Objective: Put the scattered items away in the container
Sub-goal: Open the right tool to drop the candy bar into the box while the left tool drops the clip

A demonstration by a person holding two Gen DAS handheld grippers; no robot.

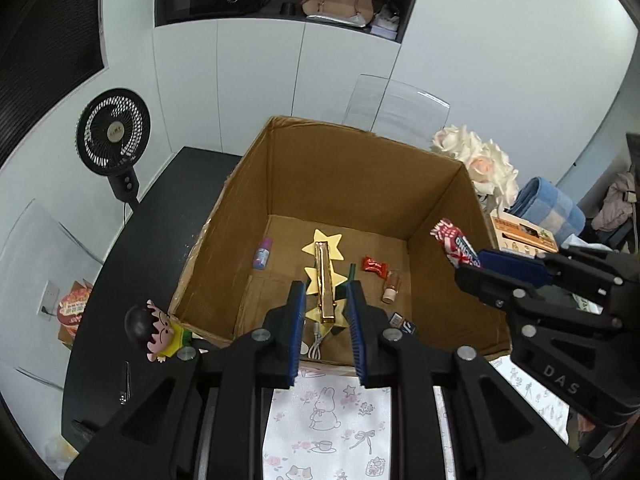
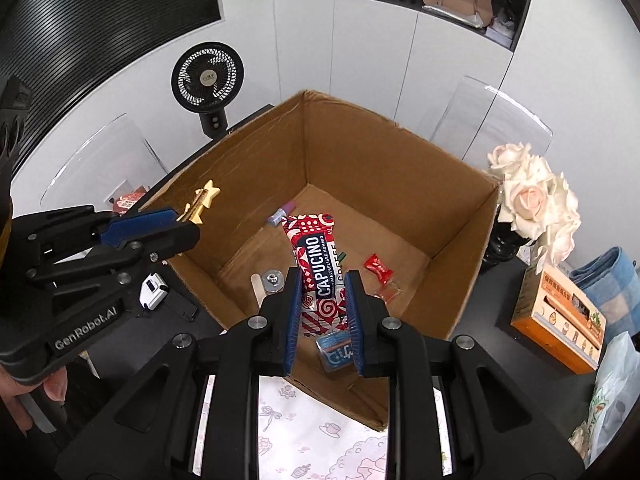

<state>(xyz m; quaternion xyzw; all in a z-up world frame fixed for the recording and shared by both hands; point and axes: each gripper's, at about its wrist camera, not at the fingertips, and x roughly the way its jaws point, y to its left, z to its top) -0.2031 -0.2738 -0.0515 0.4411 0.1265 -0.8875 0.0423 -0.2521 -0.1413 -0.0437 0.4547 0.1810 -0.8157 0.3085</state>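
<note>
The star hair clip [image 1: 325, 280] was clamped in the left gripper [image 1: 325, 320] and the Capucino bar [image 2: 320, 272] in the right gripper [image 2: 323, 312], above the cardboard box [image 1: 360, 168]; release was judged next

One cardboard box [image 1: 344, 184]. Two grippers: left gripper [image 1: 326, 300], right gripper [image 2: 323, 292]. One gold star clip [image 1: 325, 280], one Capucino packet [image 2: 316, 264]. On box floor: one purple bottle [image 1: 262, 254], one red candy [image 1: 374, 266], one small brown bottle [image 1: 391, 287]. Near left: one cartoon figurine [image 1: 158, 330]. Far left: one fan [image 1: 114, 128]. Right: one rose bouquet [image 2: 536, 200].
</note>
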